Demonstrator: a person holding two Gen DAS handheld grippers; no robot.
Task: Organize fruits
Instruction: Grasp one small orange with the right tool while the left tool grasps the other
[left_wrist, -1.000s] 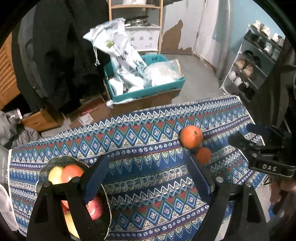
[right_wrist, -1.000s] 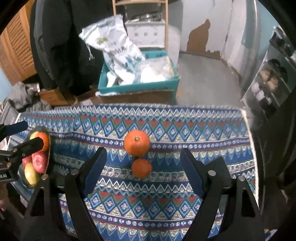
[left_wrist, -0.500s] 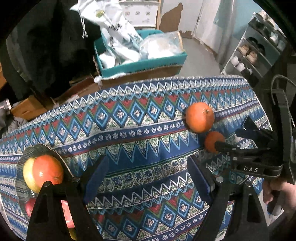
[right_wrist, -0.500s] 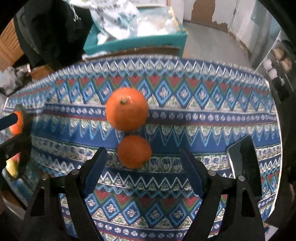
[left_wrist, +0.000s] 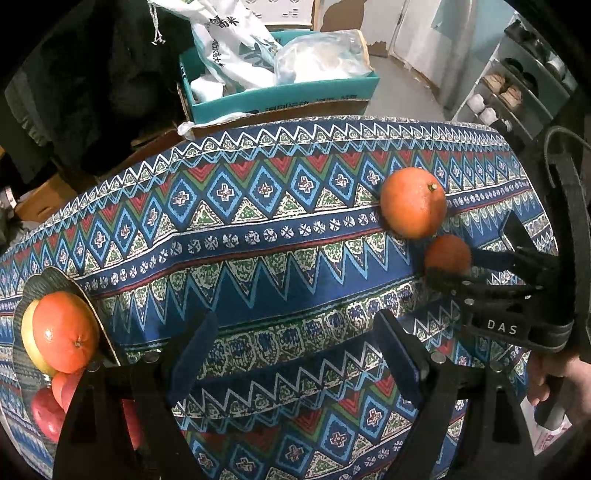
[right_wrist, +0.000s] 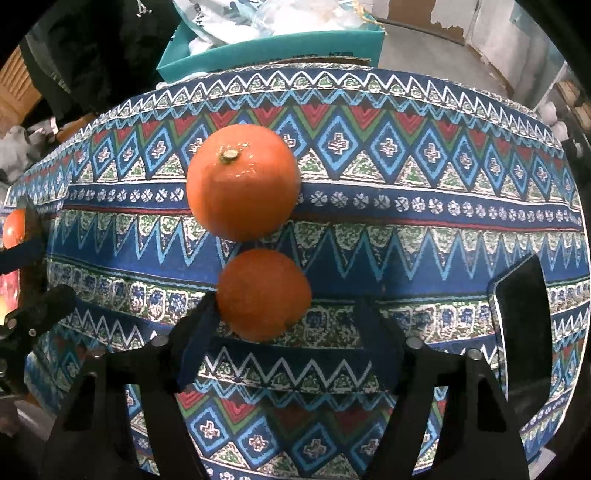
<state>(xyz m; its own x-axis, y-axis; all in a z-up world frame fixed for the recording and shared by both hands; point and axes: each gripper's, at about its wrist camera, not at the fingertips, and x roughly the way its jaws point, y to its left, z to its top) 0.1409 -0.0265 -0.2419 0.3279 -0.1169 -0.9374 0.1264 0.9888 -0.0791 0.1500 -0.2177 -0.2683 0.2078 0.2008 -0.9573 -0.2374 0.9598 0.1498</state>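
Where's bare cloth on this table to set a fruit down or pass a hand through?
The widest bare stretch of tablecloth runs between the fruit plate on the left and the large orange. The far strip behind that orange is free too. Crowded: the right side, where the small orange, right gripper and a dark flat object sit.

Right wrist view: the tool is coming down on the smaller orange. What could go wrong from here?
1. The right tool is closing off-centre: one finger is at the smaller orange, the other stands clear, so the fruit may roll aside.
2. The bigger orange sits almost against it; a nudge could send it rolling over the patterned cloth.
3. The plate already holds piled fruit, so another orange may not settle there.
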